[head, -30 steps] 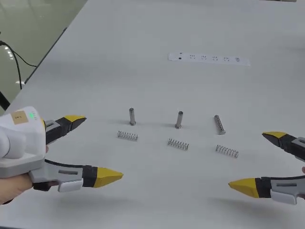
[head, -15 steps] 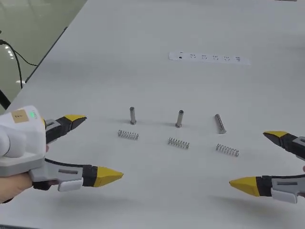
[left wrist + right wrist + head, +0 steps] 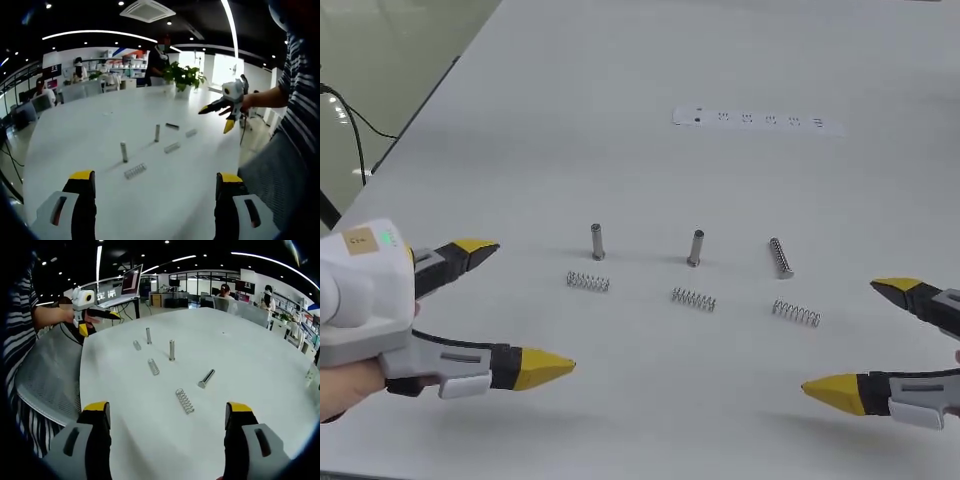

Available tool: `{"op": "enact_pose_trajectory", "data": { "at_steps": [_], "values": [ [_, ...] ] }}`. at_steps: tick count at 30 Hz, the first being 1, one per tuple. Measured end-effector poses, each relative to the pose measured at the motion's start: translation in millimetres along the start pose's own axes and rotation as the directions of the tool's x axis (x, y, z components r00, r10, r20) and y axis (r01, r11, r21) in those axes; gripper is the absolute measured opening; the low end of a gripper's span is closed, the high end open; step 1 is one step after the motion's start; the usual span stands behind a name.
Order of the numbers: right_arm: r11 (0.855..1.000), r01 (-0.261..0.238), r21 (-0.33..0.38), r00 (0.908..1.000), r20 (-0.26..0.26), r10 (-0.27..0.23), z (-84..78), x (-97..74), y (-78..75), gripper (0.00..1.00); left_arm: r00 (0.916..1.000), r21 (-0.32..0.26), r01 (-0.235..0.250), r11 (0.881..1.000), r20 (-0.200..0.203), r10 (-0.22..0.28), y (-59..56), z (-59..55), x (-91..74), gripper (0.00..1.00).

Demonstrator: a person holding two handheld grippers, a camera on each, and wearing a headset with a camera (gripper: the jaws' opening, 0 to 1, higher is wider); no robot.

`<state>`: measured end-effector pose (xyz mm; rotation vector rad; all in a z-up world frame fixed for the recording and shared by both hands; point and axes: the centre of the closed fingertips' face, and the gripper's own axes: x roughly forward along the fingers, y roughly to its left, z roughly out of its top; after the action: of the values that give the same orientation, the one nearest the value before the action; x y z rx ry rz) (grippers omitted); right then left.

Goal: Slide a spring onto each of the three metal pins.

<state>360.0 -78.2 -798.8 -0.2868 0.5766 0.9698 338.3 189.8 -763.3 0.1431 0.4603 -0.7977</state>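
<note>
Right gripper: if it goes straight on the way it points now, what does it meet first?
Most likely the nearest spring, which lies just ahead, between the lines of the right gripper's open jaws. The pin lying on its side comes next. The gripper's height is unclear, so it might pass over both.

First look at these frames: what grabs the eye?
Three pins in a row on the table: left pin and middle pin upright, right pin lying flat. A loose spring lies before each: left spring, middle spring, right spring. Left gripper and right gripper flank them, both open, empty.
</note>
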Motion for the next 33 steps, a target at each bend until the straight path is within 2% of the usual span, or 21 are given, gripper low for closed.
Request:
{"op": "enact_pose_trajectory", "data": {
  "at_steps": [6, 17, 33],
  "values": [
    [1.0, 0.004, -0.005, 0.9999, -0.011, -0.004, 0.3, 1.5, -3.6, 0.95, 1.0, -0.003, 0.002, 1.0, -0.004, -0.002, 0.0, -1.7, 0.6, 0.98],
    [1.0, -0.008, -0.008, 0.9999, -0.006, 0.008, 10.5, 6.5, -6.4, 0.94, 1.0, -0.009, -0.004, 1.0, -0.007, 0.004, 3.2, -3.8, 1.0, 0.98],
    [1.0, -0.006, 0.024, 0.9999, 0.009, 0.006, 34.0, 16.5, -25.1, 0.87, 1.0, -0.017, -0.006, 1.0, -0.006, 0.006, 4.9, -2.8, 1.2, 0.98]
  ]
}}
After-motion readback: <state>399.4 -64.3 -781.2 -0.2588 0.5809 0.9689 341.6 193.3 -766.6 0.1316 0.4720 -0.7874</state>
